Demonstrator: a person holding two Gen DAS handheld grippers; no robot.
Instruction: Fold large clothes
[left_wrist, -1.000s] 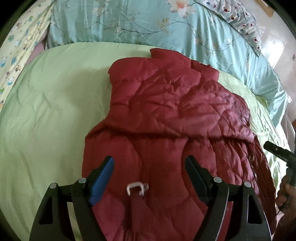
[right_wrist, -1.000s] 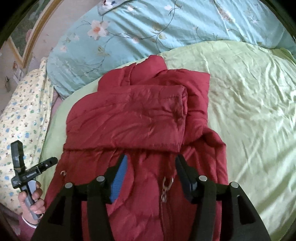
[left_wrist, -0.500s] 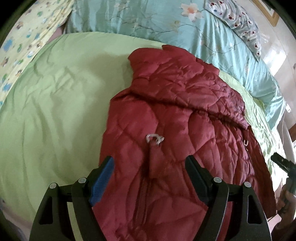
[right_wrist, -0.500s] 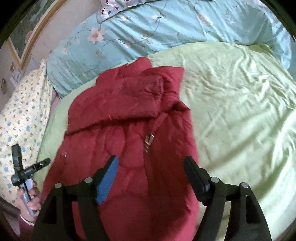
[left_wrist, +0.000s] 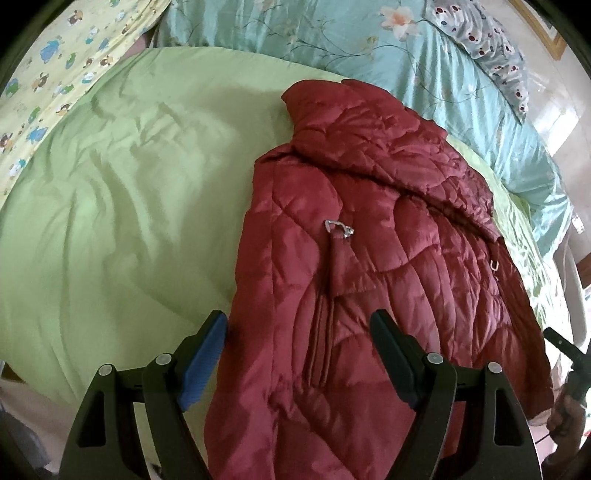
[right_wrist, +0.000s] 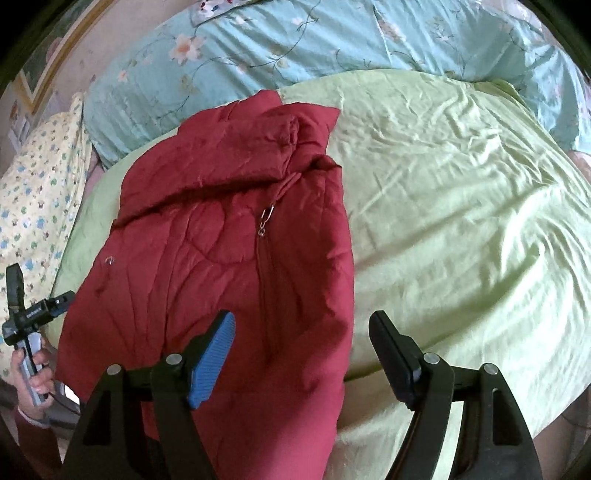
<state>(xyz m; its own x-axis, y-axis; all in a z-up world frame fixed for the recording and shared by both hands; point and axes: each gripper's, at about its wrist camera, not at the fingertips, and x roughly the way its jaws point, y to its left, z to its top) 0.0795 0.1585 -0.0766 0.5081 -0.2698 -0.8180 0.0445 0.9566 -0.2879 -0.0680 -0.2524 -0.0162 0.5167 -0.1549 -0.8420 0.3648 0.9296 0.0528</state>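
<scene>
A dark red quilted jacket lies on a light green bedspread, its sleeve folded across the upper body and its hem hanging over the near bed edge. A metal zipper pull shows mid-front. My left gripper is open and empty, its jaws astride the jacket's lower left part. In the right wrist view the jacket fills the left half, zipper pull at centre. My right gripper is open and empty above the jacket's right hem edge and the bedspread.
A turquoise floral quilt runs along the far side of the bed. A yellow animal-print pillow lies at the left. The other hand-held gripper shows at the frame edge in the right wrist view and in the left wrist view.
Both grippers have drawn back toward the near edge of the bed and apart, left one leftward, right one rightward. The jacket now looks smaller and its hem is in view.
</scene>
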